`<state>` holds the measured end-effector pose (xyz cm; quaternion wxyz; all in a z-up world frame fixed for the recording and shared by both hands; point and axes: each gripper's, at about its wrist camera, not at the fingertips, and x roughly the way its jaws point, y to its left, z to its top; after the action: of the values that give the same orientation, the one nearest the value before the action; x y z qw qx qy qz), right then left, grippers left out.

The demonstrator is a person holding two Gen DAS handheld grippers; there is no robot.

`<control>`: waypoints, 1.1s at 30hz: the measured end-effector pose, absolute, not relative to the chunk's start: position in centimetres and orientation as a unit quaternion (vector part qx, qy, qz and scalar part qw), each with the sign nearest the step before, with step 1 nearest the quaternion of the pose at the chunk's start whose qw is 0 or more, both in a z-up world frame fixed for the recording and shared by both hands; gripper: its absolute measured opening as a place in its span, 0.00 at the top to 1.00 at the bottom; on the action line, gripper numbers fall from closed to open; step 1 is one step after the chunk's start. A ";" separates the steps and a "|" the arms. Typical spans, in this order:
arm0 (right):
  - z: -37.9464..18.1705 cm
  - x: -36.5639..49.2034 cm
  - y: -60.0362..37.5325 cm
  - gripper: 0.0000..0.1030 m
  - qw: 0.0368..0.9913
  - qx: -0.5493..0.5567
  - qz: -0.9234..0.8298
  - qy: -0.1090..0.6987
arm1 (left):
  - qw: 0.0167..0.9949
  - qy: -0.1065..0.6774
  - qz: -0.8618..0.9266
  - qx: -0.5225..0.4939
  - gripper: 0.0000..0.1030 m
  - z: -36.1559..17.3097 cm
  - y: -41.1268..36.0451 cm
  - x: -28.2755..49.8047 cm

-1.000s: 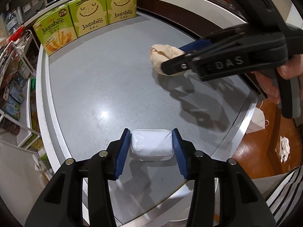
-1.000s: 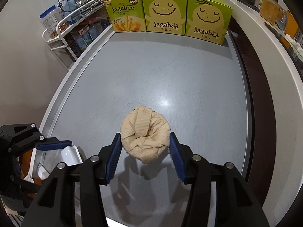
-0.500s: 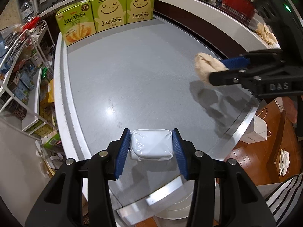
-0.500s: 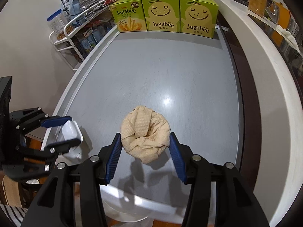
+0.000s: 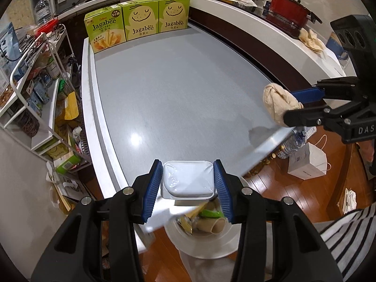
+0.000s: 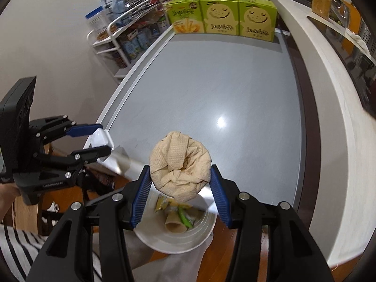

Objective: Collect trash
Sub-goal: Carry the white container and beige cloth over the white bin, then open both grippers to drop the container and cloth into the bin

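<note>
My left gripper is shut on a white plastic tray container and holds it in the air over the near edge of the grey counter. My right gripper is shut on a crumpled beige paper towel, also held above the counter edge. Below both, a white trash bin stands on the floor with wrappers and a paper cup inside; it also shows in the left wrist view. The right gripper appears in the left wrist view, the left gripper in the right wrist view.
Three green Jagabee boxes stand at the counter's far end. A wire shelf rack with packets is on the left. A white paper bag sits on the wooden floor. A raised white ledge runs along the right.
Both grippers have lifted their items off the counter and pulled back past its near edge. The trash bin has come into view beneath them.
</note>
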<state>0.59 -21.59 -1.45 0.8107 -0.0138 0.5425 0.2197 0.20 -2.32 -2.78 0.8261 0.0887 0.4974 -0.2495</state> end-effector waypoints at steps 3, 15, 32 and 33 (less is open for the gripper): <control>-1.7 -0.7 -21.4 0.53 0.803 -0.016 0.229 0.549 | 0.822 0.503 -0.251 0.089 0.55 -2.9 -2.2 -1.3; -5.1 -6.3 -20.3 0.53 0.754 -0.041 0.260 0.602 | 0.795 0.542 -0.257 0.089 0.55 -5.4 -2.6 -6.6; -13.1 -6.7 -18.4 0.53 0.695 -0.059 0.250 0.672 | 0.743 0.612 -0.252 0.100 0.55 -12.5 -3.4 -8.9; -13.4 -6.8 -18.2 0.53 0.694 -0.060 0.249 0.673 | 0.742 0.614 -0.251 0.101 0.55 -12.8 -3.4 -8.8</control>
<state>-6.80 -18.20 -13.36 0.6941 -0.0598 0.6728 0.2488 -8.82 -3.42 -12.77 0.7416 0.1009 0.6139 -0.2509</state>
